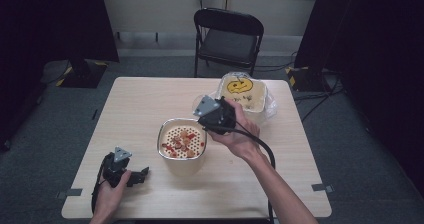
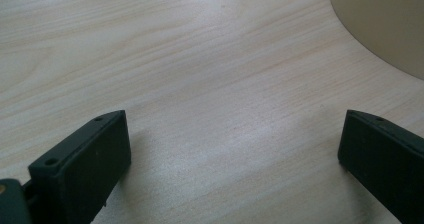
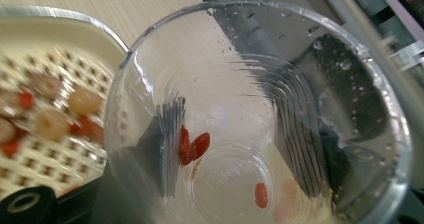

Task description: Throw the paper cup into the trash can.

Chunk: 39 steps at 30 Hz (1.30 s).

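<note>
High view is showing a light wooden table (image 1: 150, 104) with a person's two forearms coming in from the near edge. The left gripper (image 1: 135, 176) is lying low on the table near the front left corner, held in the left hand (image 1: 107, 194); in the left gripper view its jaws are standing wide apart with bare wood between them, grasping nothing, and the curved wall of a cream container is showing at the upper right corner.

The right gripper (image 1: 207, 109) is being held above the table centre by the right hand (image 1: 240, 134), with its cable trailing back along the forearm. It is clenching a clear plastic cup (image 3: 260, 119), tilted toward the strainer pot (image 1: 182, 146) (a cream vessel with a metal rim and a perforated insert). In the right gripper view the cup is sitting close in front of the camera, wet with droplets, and a few red berries (image 3: 192, 146) are clinging to its inner wall and base. The dark jaws are visible through the cup's wall on both sides.

Red berries and pale round pieces are lying on the perforated insert. Beyond the right gripper, a cream tub (image 1: 245, 91) bearing a yellow and black pattern is standing near the far right edge of the table, partly hidden by the gripper. A black folding chair (image 1: 227, 39) is standing on the floor past the far side.
</note>
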Each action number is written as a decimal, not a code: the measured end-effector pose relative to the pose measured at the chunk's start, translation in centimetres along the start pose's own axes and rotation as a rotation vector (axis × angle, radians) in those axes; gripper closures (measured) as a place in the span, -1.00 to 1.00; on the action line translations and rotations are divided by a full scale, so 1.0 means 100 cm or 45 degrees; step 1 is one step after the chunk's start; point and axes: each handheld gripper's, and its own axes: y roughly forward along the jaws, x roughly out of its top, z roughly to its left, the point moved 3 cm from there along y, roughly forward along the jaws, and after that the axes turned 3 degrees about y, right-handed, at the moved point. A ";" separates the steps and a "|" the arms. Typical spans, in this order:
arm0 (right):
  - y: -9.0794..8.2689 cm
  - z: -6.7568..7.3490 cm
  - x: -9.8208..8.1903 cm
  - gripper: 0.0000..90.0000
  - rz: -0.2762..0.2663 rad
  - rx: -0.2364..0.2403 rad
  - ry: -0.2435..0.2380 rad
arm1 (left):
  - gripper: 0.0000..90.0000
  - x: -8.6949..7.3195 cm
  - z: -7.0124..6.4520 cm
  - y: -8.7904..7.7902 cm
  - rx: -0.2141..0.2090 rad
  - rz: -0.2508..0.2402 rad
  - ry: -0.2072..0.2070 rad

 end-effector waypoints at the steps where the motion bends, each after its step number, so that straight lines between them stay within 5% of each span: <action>1: -0.001 -0.004 -0.003 0.03 -0.020 0.037 0.066 | -1.00 0.000 0.000 0.000 0.001 0.004 0.008; 7: -0.007 -0.028 -0.015 0.03 -0.164 0.282 0.496 | -1.00 0.000 0.000 0.000 0.000 0.000 -0.001; 10: -0.008 -0.033 -0.016 0.03 -0.194 0.323 0.560 | -1.00 0.000 0.000 0.000 -0.001 -0.001 -0.001; 11: -0.009 -0.040 -0.016 0.02 -0.225 0.361 0.630 | -1.00 0.000 0.000 0.000 0.002 0.005 0.009; 20: -0.013 -0.061 -0.008 0.01 -0.261 0.352 0.703 | -1.00 0.000 0.000 0.000 0.000 0.000 -0.001; 27: 0.007 -0.098 -0.024 0.01 -0.177 0.227 0.809 | -1.00 0.000 0.000 0.000 0.000 0.000 0.000; 39: 0.033 -0.131 -0.045 -0.03 -0.067 0.064 0.889 | -1.00 0.000 0.001 0.000 0.001 0.004 0.011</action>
